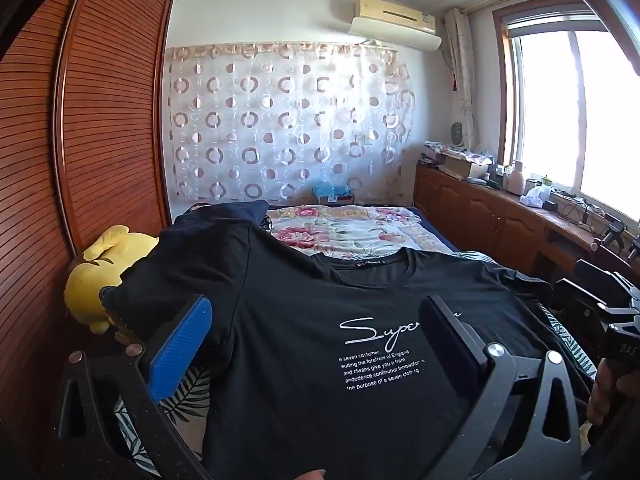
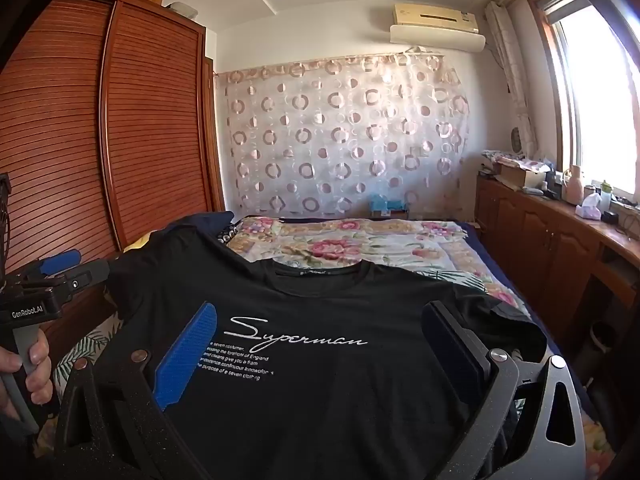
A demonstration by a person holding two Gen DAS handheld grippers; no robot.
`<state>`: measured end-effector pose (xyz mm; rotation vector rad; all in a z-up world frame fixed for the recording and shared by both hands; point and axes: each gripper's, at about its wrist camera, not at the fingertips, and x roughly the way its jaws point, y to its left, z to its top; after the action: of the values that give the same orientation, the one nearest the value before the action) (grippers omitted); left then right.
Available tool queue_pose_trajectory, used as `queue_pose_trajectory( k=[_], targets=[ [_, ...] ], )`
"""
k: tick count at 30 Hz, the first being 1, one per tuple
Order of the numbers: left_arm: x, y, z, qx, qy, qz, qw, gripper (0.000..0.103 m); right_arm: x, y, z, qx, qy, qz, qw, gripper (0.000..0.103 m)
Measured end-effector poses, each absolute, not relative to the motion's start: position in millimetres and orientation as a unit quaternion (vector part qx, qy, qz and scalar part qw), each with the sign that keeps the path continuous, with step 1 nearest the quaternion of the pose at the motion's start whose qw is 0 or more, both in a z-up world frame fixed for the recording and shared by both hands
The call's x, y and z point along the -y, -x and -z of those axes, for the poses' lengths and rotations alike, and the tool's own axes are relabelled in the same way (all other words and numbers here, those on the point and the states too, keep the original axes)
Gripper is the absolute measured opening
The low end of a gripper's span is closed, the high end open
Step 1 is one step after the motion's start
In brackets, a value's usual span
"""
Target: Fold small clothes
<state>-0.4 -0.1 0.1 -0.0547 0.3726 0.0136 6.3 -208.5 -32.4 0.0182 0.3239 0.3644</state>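
Between the spread fingers of both grippers lies 1 black T-shirt (image 2: 320, 360), front up on the bed (image 2: 400, 240), its white "Superman" script and small block of print facing the cameras.

The left gripper (image 1: 316, 340) has its 2 fingers wide apart: 1 blue pad (image 1: 180, 352) on its left side, 1 black pad (image 1: 452, 336) on its right. The shirt's chest fills the gap between them, and neither pad presses on the cloth as far as the view shows.

The right gripper (image 2: 320, 340) stands the same way, 1 blue finger (image 2: 188, 352) and 1 black finger (image 2: 452, 340) spread, with the printed chest between them and nothing pinched.

Ahead of both sets of jaws the shirt's round collar (image 2: 316, 272) points away, and 1 sleeve lies out past each side. Beyond the collar spreads 1 floral blanket (image 2: 360, 240).

Left of the left jaws sits 1 yellow plush toy (image 1: 104, 272) against the louvred wooden wardrobe (image 1: 112, 120).

Far ahead hangs 1 sheer curtain (image 1: 280, 128) with ring patterns, and above it 1 air conditioner (image 1: 396, 20).

Right of the jaws runs 1 wooden cabinet (image 2: 540, 232) under the window (image 2: 600, 100), its top crowded with bottles and boxes too small to count.

1 hand (image 2: 28, 368) grips the left tool's handle in the right wrist view.
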Motion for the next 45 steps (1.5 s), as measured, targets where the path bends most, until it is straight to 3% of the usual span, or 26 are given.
queue_pose_trajectory(
  k=[45],
  targets=[
    [-5.8, 5.2, -1.6, -0.185, 0.009, -0.020, 0.982, 0.103, 208.9, -2.2, 30.2, -0.154, -0.014, -0.183, 0.971, 0.102]
  ],
)
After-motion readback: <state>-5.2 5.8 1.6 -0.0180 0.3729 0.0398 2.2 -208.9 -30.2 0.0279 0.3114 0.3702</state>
